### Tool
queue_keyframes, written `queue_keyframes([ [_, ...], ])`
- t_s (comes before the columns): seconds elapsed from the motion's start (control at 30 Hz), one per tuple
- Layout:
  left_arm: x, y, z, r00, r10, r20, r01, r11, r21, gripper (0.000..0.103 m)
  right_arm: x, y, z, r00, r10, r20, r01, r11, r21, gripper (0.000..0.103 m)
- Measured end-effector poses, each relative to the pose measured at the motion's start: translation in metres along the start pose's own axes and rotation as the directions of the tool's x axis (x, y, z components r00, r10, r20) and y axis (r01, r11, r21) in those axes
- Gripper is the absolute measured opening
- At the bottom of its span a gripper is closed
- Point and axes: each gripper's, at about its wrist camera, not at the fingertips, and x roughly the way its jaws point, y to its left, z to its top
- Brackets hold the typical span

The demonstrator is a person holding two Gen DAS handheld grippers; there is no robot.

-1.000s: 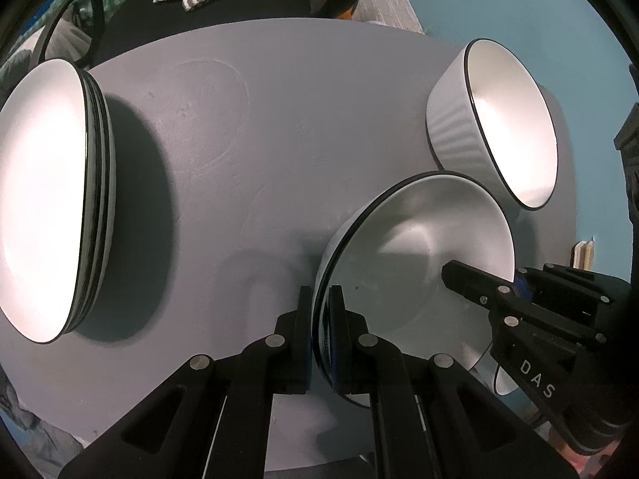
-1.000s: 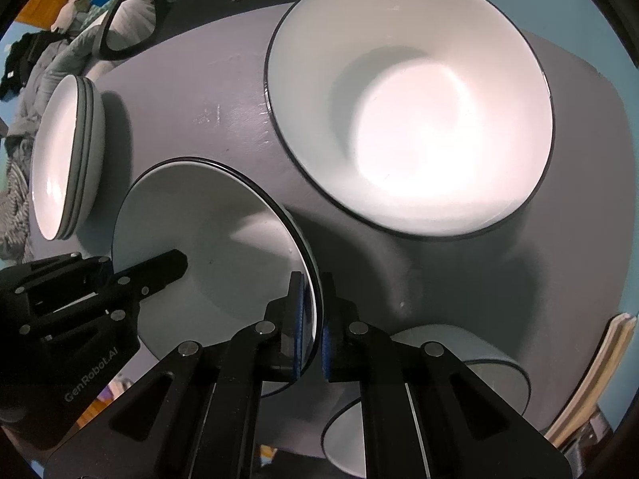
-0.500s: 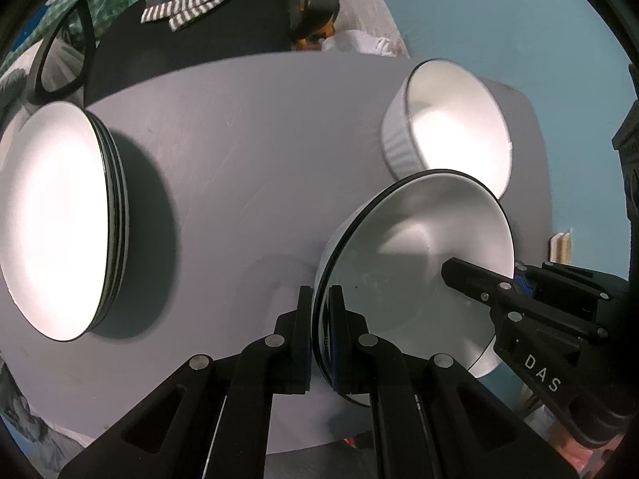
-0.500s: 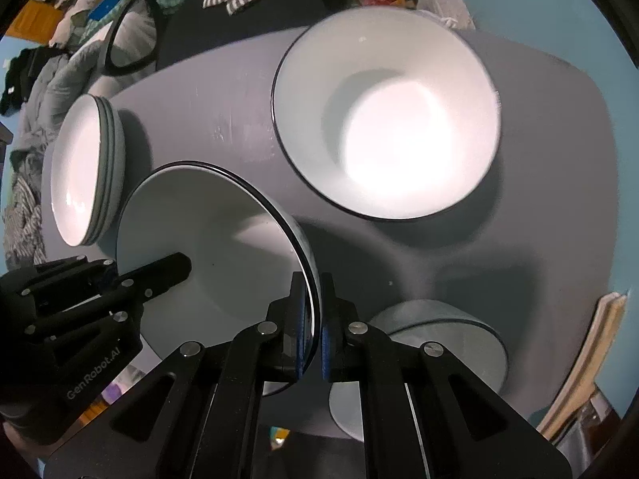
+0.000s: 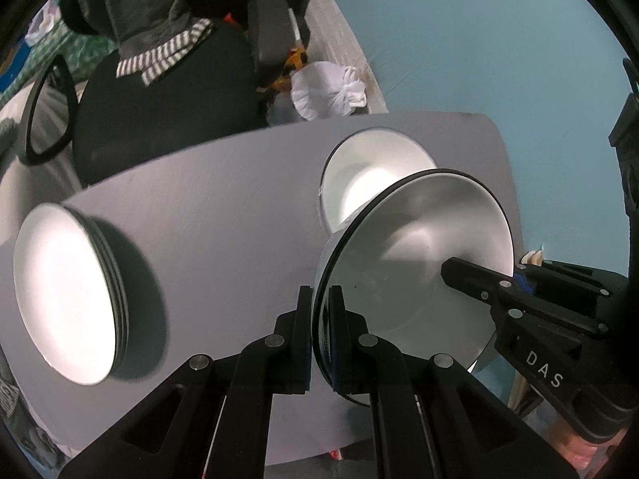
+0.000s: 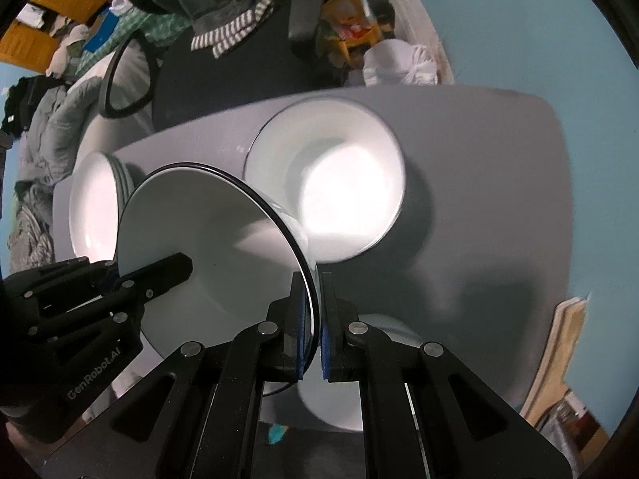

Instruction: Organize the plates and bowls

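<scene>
1. Bowl (image 5: 419,255) w/ thin black rim is hanging above the grey table (image 5: 223,215), tilted, not touching it.
2. Left hand-held gripper (image 5: 319,335) is pinching the bowl's rim on one side, pads pressed onto it; right hand-held gripper (image 6: 313,331) is pinching the opposite rim the same way.
3. In the left wrist view the right hand-held gripper is poking in from the lower right, one finger lying over the bowl's inside.
4. Stack of white plates (image 5: 68,299) is sitting on the table's left part, well apart from the held bowl.
5. Big white bowl (image 6: 331,187) is sitting on the table beyond the held one; in both views the held rim is overlapping it.
6. Another white bowl (image 6: 343,399) is sitting on the table's near edge, mostly hidden behind the right hand-held gripper's fingers.
7. Off the table: black chair (image 5: 167,99) w/ striped cloth (image 5: 163,60) on it at the far side, white bundle (image 5: 327,88) on the floor nearby.
8. Flat tan items (image 6: 563,351) are leaning by the table's right edge; can't tell what they are.
</scene>
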Motion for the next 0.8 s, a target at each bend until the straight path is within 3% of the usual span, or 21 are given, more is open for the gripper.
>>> queue_keyframes([
  [0.43, 0.024, -0.019, 0.033, 0.999, 0.021, -0.028, -0.02, 1.0, 0.019, 0.006, 0.007, -0.032, 0.037, 1.0, 0.0, -0.027, 0.001, 0.999, 0.033, 0.006],
  [0.8, 0.042, -0.021, 0.041, 0.997, 0.033, -0.068, -0.032, 0.999, 0.008, 0.007, 0.02, -0.042, 0.045, 0.998, 0.009, -0.066, -0.006, 0.999, 0.041, 0.006],
])
